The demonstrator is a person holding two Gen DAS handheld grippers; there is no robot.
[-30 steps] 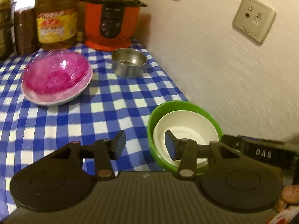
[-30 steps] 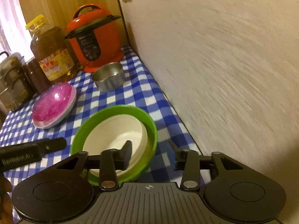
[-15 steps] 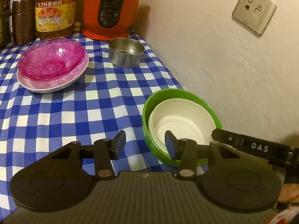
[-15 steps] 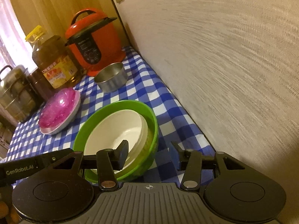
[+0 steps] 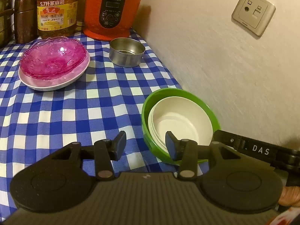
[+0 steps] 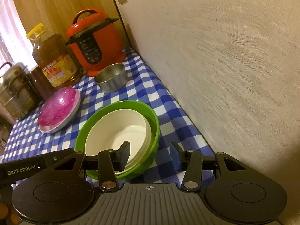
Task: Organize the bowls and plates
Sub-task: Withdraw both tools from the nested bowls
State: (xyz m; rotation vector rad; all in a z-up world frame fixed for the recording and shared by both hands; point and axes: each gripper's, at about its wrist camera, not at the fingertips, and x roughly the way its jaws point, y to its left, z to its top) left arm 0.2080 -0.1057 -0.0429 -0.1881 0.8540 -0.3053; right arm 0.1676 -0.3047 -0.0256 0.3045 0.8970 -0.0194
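Pink glass bowl (image 5: pixel 53 58): far left on the cloth, well apart from both tools; see-through, ribbed, scalloped rim, nested in a shallow white plate (image 5: pixel 56 83) with a smooth glaze.
Checked tablecloth (image 5: pixel 56 116): blue and white squares, soft fabric, slightly rumpled near the wall.
Left gripper (image 5: pixel 143 145): hangs above bare cloth, jaws partly apart with nothing between them; its right finger sits in front of the near left rim of the green bowl, and whether it touches I cannot tell.
Steel bowl (image 5: pixel 127 52): small, round, straight-walled, dull shine, at the back, just in front of the red cooker (image 5: pixel 110 9).
Green bowl (image 5: pixel 150 103): glossy plastic, deep and round, close to the wall, lying between the two tools.
Cream bowls (image 5: pixel 178 120): smooth and matte, stacked inside the green one, pushed toward its left side in the left wrist view.
Right gripper (image 6: pixel 150 155): jaws partly apart, gripping nothing; the green bowl's right rim (image 6: pixel 156 123) shows in the gap, left finger in front of the cream bowls (image 6: pixel 116 129), right finger over the cloth beside the bowl.
Wall (image 6: pixel 234 65): pale, rough-textured plaster along the right.
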